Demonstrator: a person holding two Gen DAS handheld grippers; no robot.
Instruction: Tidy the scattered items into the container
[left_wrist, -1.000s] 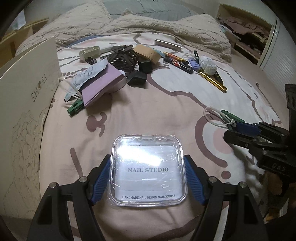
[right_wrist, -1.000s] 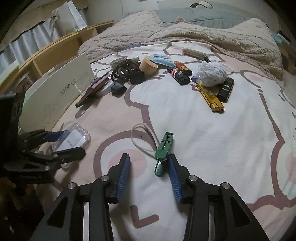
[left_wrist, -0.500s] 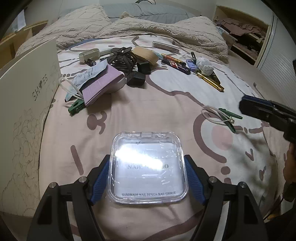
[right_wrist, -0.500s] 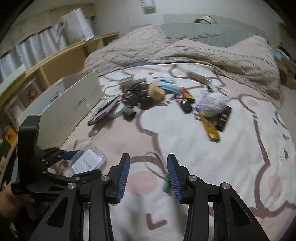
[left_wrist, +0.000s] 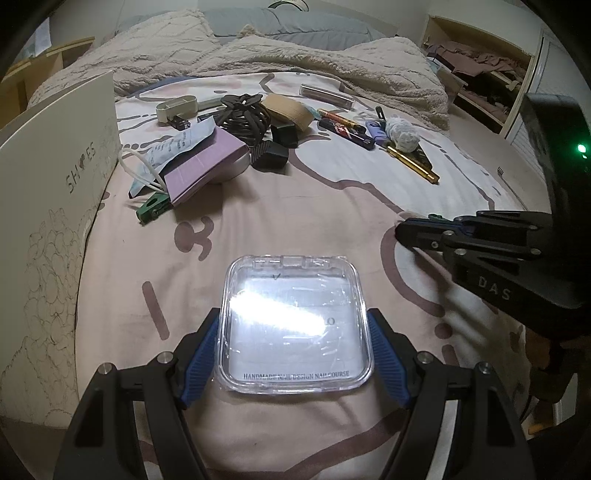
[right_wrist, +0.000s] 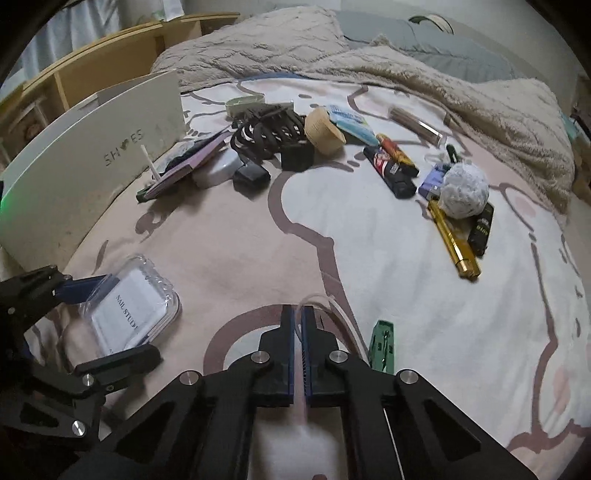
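Bare pink bedsheet (left_wrist: 295, 206) beyond plastic case (left_wrist: 295, 328)

Both grippers were matte black plastic frames with open triangular cut-outs and round silver screws at the linkage pivots. The left gripper (left_wrist: 293, 354), at the bottom of its own view, carried ribbed blue pads (left_wrist: 201, 358) on its fingers. The right gripper (right_wrist: 297, 354) had the same blue pads. Its side, at the right of the left view, bore raised letters "DAS" and a green light.
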